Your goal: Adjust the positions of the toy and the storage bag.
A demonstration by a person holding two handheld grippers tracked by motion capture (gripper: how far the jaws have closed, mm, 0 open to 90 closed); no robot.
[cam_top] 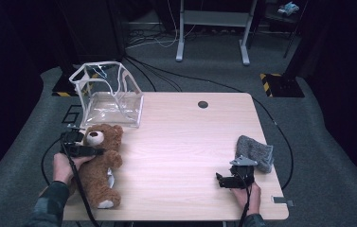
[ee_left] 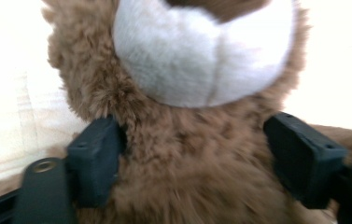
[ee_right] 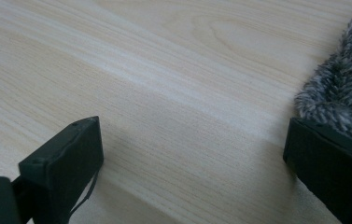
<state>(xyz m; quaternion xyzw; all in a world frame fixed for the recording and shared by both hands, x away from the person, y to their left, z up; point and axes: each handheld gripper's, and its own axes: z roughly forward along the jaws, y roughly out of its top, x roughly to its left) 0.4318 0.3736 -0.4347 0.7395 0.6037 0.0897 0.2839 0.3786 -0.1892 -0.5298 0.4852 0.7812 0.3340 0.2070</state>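
A brown teddy bear (cam_top: 98, 161) with a white muzzle lies on its back at the left edge of the wooden table (cam_top: 181, 137). My left gripper (cam_top: 98, 151) reaches across its neck from the left. In the left gripper view the bear (ee_left: 197, 70) is very close, and my left gripper (ee_left: 199, 163) has a jaw on each side of the furry neck, open around it without squeezing. My right gripper (cam_top: 221, 181) rests near the front right edge. Its jaws (ee_right: 192, 158) stand wide open over bare wood, one jaw beside a grey fluffy cloth (ee_right: 341, 93).
A clear plastic bag (cam_top: 110, 94) with white trim stands open at the table's back left corner, just behind the bear. The grey fluffy cloth (cam_top: 255, 152) lies at the right edge. A dark cable hole (cam_top: 203, 104) sits near the back edge.
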